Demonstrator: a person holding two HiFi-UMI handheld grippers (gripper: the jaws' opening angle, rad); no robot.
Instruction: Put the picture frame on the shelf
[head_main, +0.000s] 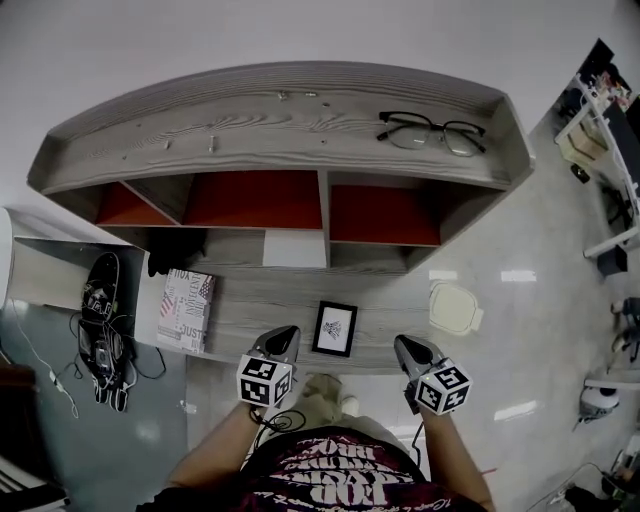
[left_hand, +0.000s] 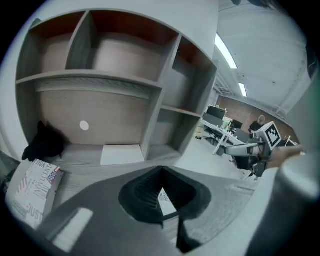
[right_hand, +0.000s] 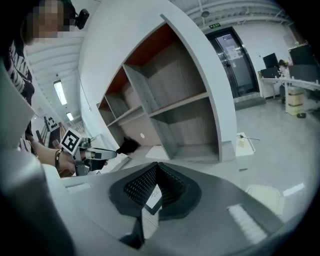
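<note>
Two grippers hover side by side over the front edge of a grey wood surface (head_main: 262, 298), and both sets of jaws are pressed together with nothing clamped in them: the left gripper (head_main: 285, 336) (left_hand: 162, 170) shows its dark pads meeting at a point in the left gripper view, and the right gripper (head_main: 408, 346) (right_hand: 156, 165) shows the same in the right gripper view. Between them, just ahead of their tips and touching neither, sits the picture frame (head_main: 334, 328) (left_hand: 165, 200) (right_hand: 152, 198), a black frame around a white mat with a small drawing. It rests on the surface close to the front edge; whether it lies flat or is propped I cannot tell. Each gripper view catches a slice of it through the gap under the closed jaws. Behind the frame rises the shelf (head_main: 270, 120) (left_hand: 160, 100) (right_hand: 200, 95), a grey unit with open compartments whose upper row has red backs. A pair of dark-rimmed glasses (head_main: 432, 132) lies on its top board toward the right. On the surface to the left of the frame lies a book (head_main: 185, 308) (left_hand: 35, 192) with a printed cover, and behind that, at the foot of the shelf, a black crumpled thing (head_main: 175, 252) (left_hand: 45, 142). A white sheet (head_main: 295, 248) (left_hand: 122, 153) lies flat in the middle lower compartment. On the floor to the right of the surface sits a pale lidded container (head_main: 455, 307).
</note>
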